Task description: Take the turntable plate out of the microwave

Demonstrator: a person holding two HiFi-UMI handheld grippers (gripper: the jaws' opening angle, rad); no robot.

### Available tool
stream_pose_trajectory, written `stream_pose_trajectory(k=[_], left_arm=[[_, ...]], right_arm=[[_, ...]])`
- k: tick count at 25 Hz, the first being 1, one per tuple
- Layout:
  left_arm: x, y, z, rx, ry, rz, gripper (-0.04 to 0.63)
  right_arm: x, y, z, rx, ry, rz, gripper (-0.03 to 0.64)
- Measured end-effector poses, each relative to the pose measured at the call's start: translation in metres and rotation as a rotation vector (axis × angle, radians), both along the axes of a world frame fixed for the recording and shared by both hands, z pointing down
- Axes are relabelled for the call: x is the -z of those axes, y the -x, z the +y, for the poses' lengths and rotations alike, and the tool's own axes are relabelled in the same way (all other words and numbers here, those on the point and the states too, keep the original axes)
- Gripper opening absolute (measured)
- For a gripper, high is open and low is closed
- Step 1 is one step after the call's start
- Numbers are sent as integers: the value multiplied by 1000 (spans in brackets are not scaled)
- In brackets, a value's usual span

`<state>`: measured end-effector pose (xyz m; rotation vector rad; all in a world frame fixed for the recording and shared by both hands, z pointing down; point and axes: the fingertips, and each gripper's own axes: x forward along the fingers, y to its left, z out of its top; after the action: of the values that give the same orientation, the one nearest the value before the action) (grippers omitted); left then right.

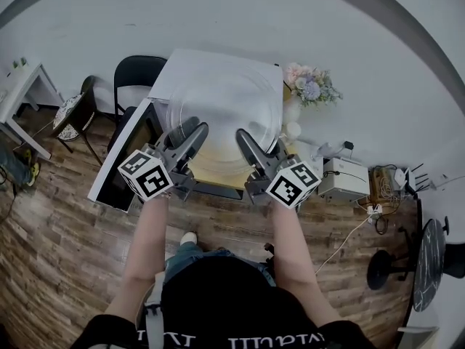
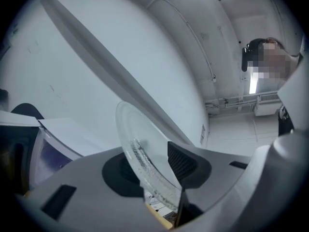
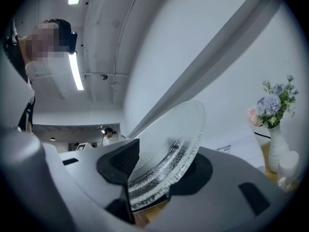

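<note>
Because the plate (image 1: pixel 225 111) is clear glass and shows against the white top of the microwave (image 1: pixel 187 65), its far rim is hard to trace in the head view. It is out of the oven, held up between the two tools. The left gripper (image 1: pixel 190 134) is clamped on its near left rim and the right gripper (image 1: pixel 254 142) on its near right rim. The microwave's inside is hidden behind the plate and grippers; only its open door (image 1: pixel 122 160) shows, swung out to the left.

In the left gripper view the plate (image 2: pixel 137 141) stands tilted between the pads of the left gripper (image 2: pixel 155 169), its lower edge cut off by the jaws. The right gripper view shows the same: the ribbed rim (image 3: pixel 179 137) pinched in the right gripper (image 3: pixel 157 170). Flowers (image 1: pixel 311 86) stand beside the microwave.
</note>
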<state>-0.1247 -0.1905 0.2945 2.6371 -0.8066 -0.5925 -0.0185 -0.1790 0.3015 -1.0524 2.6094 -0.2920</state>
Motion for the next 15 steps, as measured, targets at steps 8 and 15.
stream_pose_trajectory(k=[8,15], left_arm=[[34,-5,-9,-35,-131,-60,141],[51,-9,-26,-17,-207,-80,157]], right_arm=[[27,-3,-8,-27,-83,13,218],[47,-5,-21,-67,-144,36,218]])
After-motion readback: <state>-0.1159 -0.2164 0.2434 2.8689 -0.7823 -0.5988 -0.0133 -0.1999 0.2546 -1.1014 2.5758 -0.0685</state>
